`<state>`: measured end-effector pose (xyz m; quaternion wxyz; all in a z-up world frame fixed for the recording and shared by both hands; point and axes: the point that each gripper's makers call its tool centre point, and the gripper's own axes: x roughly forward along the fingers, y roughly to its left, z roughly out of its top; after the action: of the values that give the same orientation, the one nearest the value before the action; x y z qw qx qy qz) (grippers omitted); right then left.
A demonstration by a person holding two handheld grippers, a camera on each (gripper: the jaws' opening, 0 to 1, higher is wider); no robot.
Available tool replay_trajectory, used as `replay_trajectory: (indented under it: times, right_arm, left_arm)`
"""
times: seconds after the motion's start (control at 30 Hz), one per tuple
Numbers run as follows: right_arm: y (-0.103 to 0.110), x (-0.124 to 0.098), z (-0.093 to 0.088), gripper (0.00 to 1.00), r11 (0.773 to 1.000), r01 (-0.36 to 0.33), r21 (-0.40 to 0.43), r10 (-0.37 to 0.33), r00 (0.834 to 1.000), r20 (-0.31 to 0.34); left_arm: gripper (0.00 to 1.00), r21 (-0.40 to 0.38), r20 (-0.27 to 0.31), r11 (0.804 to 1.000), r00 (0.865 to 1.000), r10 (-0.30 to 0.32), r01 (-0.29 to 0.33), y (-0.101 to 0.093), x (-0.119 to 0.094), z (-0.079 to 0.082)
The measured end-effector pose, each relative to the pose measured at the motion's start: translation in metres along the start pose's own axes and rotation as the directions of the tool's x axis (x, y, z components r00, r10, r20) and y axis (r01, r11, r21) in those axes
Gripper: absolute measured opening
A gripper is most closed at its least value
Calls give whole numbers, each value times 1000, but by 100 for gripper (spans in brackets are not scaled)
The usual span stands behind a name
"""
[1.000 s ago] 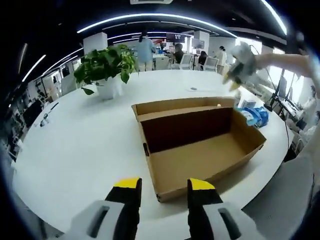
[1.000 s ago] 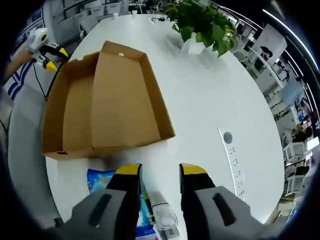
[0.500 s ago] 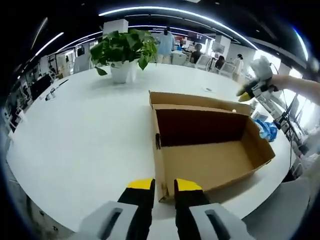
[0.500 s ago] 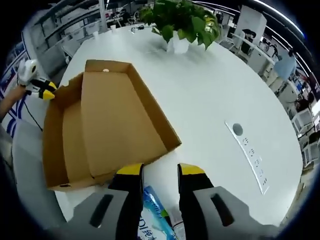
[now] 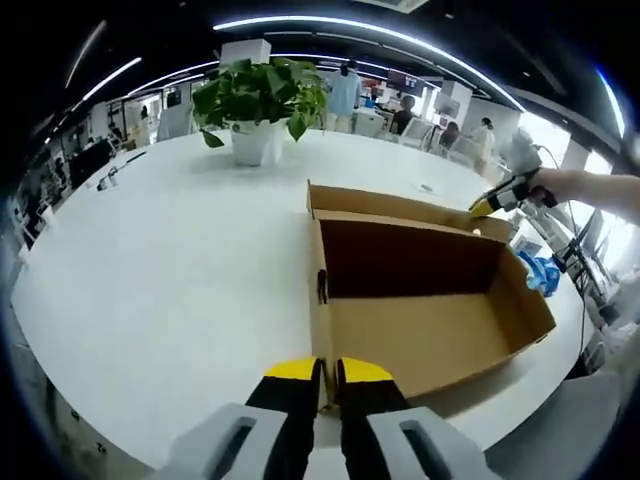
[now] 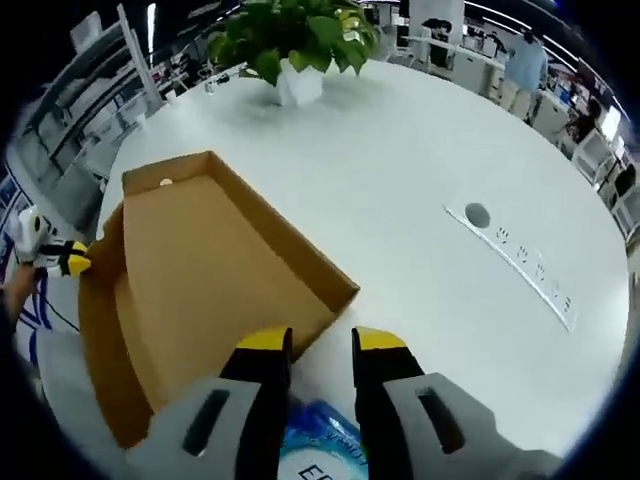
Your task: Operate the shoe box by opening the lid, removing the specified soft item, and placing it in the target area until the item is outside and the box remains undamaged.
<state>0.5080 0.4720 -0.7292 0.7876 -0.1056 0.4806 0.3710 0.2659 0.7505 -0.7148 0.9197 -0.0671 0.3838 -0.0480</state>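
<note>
The shoe box stands open on the white round surface, near the edge closest to the left claw's camera; its interior is bare cardboard, and its lid stands upright along the far long side; in the left gripper view the left claw sits at the near corner of the box, its yellow-tipped jaws drawn almost together with only a narrow gap between them, the box's corner wall lying in line with that gap; whether the jaws actually grip the wall cannot be told; the right claw, held in a person's hand, appears in that view at the far right corner of the box, just beside the lid's top edge; a blue soft package lies on the surface outside the box, just beside its right end wall; in the right gripper view the right claw has its jaws spread apart, a clear gap showing between the yellow tips, positioned above the box's near corner; the blue soft package lies below and between the jaw bodies at the bottom of that view, on the surface outside the box; a potted green plant stands well apart from the box toward the far edge of the surface; a power strip is set into the surface to the right of the box.
</note>
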Motion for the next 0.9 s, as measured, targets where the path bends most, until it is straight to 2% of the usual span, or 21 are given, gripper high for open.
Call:
replay_trajectory:
  times: [0.2, 0.33, 0.6, 0.9]
  right_arm:
    - [-3, 12, -3, 16, 994, 12, 110, -10, 1000, -26]
    - [-1, 19, -7, 10, 977, 21, 214, -10, 999, -50]
    - [-2, 21, -8, 7, 973, 51, 225, -38, 997, -62]
    - [2, 8, -3, 6, 978, 65, 200, -59, 998, -38]
  left_arm:
    - [6, -20, 2, 1000, 1000, 0, 0, 0, 0, 0]
    - [6, -22, 0, 1000, 1000, 0, 0, 0, 0, 0]
    - [5, -16, -1, 1000, 1000, -4, 4, 0, 0, 0]
    - [5, -2, -2, 1000, 1000, -6, 6, 0, 1, 0]
